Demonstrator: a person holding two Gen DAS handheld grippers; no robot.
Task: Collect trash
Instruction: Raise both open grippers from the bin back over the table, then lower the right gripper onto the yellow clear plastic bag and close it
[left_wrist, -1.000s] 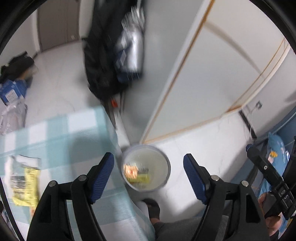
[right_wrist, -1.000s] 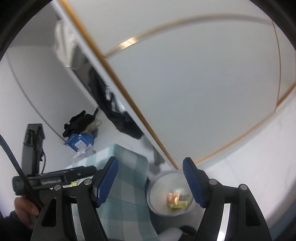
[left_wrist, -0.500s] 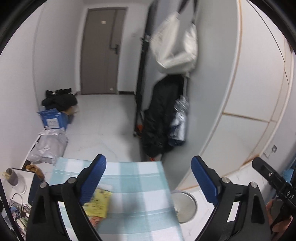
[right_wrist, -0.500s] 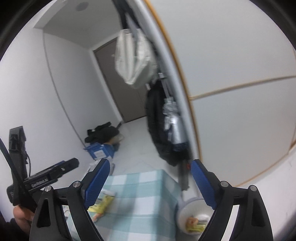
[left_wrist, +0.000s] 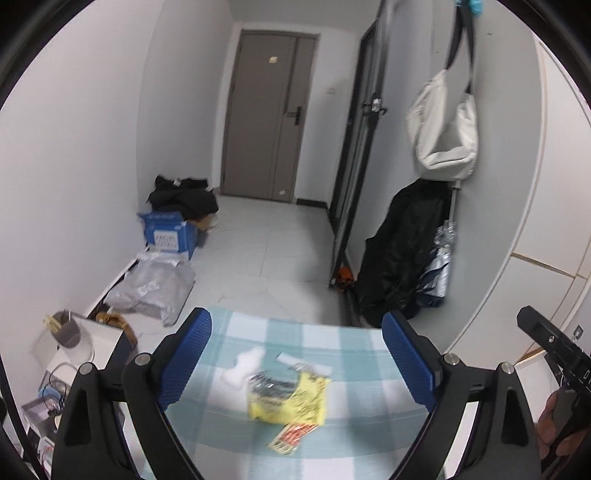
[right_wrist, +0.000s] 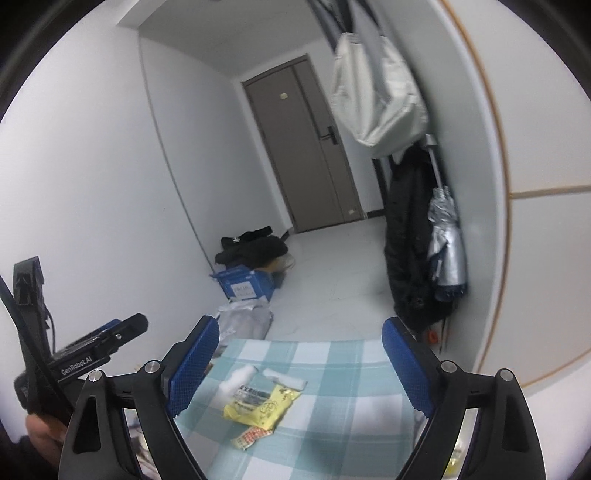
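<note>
A yellow wrapper (left_wrist: 291, 400) lies on the teal checked tablecloth (left_wrist: 354, 347), with a small red and white packet (left_wrist: 291, 437) at its near edge and crumpled white tissue (left_wrist: 245, 365) at its far left. The same litter shows in the right wrist view: yellow wrapper (right_wrist: 264, 400), red packet (right_wrist: 251, 435), tissue (right_wrist: 240, 378). My left gripper (left_wrist: 297, 362) is open and empty above the litter. My right gripper (right_wrist: 299, 365) is open and empty, held a little above the table. The trash bin is out of view.
A black coat (left_wrist: 400, 254) and a folded silver umbrella (right_wrist: 447, 251) hang by the right wall, with a white bag (left_wrist: 443, 129) above. A blue box (left_wrist: 168, 234), grey plastic bags (left_wrist: 155, 288) and dark clothes lie on the floor at left. A white side shelf (left_wrist: 88, 343) stands left of the table.
Both grippers swung up and away from the bin on the floor to face the table and hallway. The litter now lies between the left gripper's fingers. Both stayed open.
</note>
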